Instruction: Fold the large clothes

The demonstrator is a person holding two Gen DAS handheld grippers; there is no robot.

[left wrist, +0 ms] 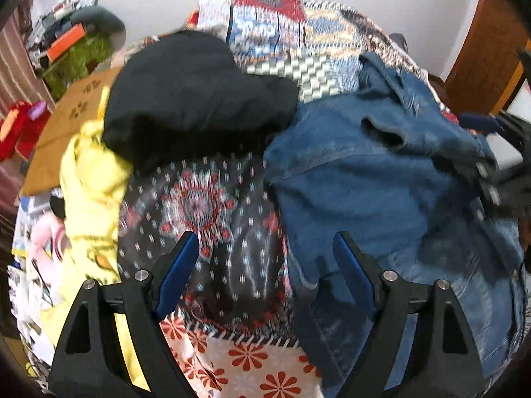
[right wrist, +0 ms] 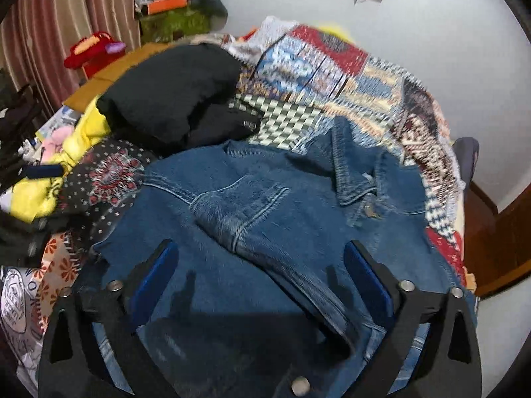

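Observation:
A blue denim jacket lies rumpled on the bed, collar toward the far right, a sleeve folded across its middle. It also shows at the right of the left wrist view. My right gripper is open and empty, hovering just above the jacket's near part. My left gripper is open and empty, above a dark patterned cloth beside the jacket's left edge. The right gripper shows at the far right of the left wrist view, blurred. The left gripper's fingertip shows at the left edge of the right wrist view.
A black garment and a yellow garment are piled at the left of the bed. A patchwork blanket covers the far side. A flower-print sheet lies near. Cluttered boxes stand by the curtain; a wooden door is at right.

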